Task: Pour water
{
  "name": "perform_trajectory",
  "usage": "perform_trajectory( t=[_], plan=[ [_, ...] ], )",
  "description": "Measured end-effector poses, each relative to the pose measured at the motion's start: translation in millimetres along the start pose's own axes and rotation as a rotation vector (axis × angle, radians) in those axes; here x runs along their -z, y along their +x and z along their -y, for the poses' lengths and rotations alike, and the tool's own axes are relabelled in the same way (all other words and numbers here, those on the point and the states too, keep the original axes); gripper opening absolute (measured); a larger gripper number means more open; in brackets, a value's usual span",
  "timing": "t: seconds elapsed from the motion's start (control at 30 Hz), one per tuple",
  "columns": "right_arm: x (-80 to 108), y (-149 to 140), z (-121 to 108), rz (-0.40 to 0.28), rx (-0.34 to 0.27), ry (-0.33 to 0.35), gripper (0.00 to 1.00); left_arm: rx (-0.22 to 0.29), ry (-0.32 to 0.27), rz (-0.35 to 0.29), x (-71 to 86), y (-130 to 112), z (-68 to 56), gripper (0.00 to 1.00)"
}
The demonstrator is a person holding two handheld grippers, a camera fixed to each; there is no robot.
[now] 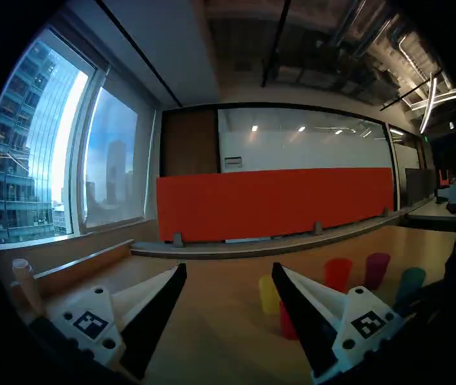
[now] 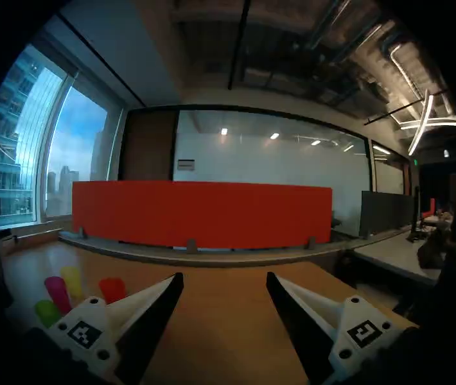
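Note:
In the left gripper view my left gripper [image 1: 228, 273] stands open above a wooden table [image 1: 228, 340], nothing between its fingers. Past its right finger stand several plastic cups: a yellow cup [image 1: 268, 294], a red cup [image 1: 338, 273], a purple cup [image 1: 376, 269], a teal cup [image 1: 411, 284], and a dark red cup [image 1: 286, 322] partly hidden by the finger. A pale bottle [image 1: 26, 287] stands at the far left. In the right gripper view my right gripper [image 2: 225, 282] is open over the table [image 2: 225, 333], empty. Cups show at its lower left: magenta cup [image 2: 56, 294], yellow cup [image 2: 72, 282], red cup [image 2: 112, 289], green cup [image 2: 47, 312].
A long orange partition [image 1: 273, 202] runs along the table's far edge, with a glass wall behind. Large windows [image 1: 42, 167] fill the left side. Another desk [image 2: 395, 253] with dark objects sits at the right.

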State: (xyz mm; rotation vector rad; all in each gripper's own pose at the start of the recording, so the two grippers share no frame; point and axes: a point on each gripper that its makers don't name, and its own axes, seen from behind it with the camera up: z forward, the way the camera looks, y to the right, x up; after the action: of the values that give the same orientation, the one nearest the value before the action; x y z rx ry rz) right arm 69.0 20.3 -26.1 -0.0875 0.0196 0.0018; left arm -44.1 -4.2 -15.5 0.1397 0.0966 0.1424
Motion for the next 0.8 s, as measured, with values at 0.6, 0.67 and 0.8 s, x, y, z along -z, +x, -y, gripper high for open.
perform_trajectory(
  t=[0.6, 0.67, 0.8],
  plan=[
    [1.5, -3, 1, 0.015, 0.011, -0.008, 1.00, -0.002, 0.006, 0.016, 0.0, -33, 3.5, 0.99],
    [1.7, -2, 1, 0.014, 0.006, -0.008, 1.00, 0.000, 0.006, 0.016, 0.6, -36, 4.9, 0.99],
    [0.8, -2, 2, 0.012, 0.002, -0.005, 1.00, 0.012, 0.010, 0.021, 0.5, -40, 8.5, 0.99]
  ],
)
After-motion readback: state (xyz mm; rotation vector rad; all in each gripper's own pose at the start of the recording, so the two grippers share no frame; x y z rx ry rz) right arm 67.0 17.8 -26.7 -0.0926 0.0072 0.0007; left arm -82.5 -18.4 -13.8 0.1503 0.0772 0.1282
